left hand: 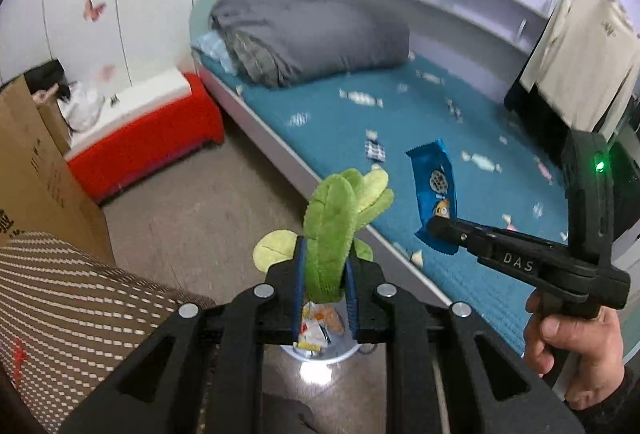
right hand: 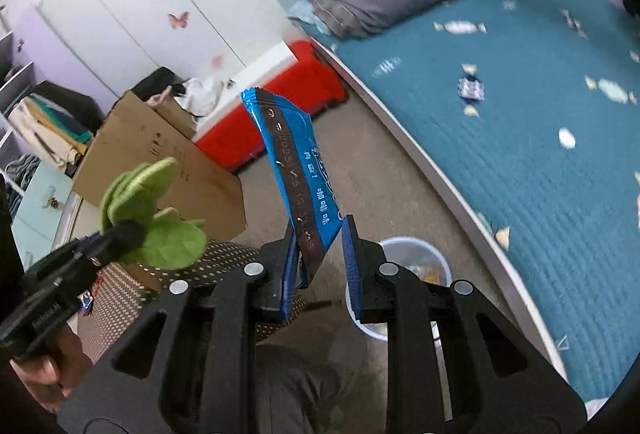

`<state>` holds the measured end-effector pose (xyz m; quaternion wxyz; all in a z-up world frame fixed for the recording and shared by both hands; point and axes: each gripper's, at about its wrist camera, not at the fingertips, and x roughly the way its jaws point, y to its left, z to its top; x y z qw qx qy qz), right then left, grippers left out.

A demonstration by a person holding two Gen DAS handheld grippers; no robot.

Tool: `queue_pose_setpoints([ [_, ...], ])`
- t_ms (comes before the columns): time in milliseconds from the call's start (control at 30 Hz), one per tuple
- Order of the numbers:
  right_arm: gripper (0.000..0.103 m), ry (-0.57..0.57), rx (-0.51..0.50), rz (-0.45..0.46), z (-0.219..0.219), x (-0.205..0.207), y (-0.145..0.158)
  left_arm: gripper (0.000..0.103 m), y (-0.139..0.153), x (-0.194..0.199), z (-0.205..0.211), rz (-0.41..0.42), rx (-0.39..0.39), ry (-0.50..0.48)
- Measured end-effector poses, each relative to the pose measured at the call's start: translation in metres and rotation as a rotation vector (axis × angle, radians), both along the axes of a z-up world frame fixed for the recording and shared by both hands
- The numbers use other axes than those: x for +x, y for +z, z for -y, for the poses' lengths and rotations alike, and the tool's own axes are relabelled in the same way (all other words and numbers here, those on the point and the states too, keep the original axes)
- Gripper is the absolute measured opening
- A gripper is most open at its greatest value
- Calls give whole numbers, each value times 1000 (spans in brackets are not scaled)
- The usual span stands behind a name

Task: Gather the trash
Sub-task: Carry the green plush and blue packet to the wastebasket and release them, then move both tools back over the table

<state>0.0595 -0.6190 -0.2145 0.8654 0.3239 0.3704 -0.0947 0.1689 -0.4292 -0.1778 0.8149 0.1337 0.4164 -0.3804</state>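
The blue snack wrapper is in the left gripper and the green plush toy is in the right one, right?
Not quite, they are swapped. The left wrist view shows the left gripper shut on the green plush toy, and the right gripper has the blue snack wrapper between its jaws, which stand a bit apart there.

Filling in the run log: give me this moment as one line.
left hand-held gripper: shut on green plush toy | right hand-held gripper: blue snack wrapper between its fingers, grip unclear | trash bin: on floor beside bed
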Motion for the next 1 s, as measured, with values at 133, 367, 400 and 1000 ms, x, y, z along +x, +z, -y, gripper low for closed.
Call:
queue_pose_setpoints([
  [133, 21, -7, 35, -32, 4, 7, -23, 17, -23, 8, 11, -35, 38, -6],
  [367, 34, -16, 88, -62, 6, 21, -54, 72, -46, 21, 29, -68, 93, -38],
  [400, 63, -27, 105, -72, 8, 22, -62, 90, -47, 26, 30, -61, 96, -19],
  [1000, 97, -76, 90, -49, -10, 5, -28, 93, 32, 16, -45, 110, 4, 100],
])
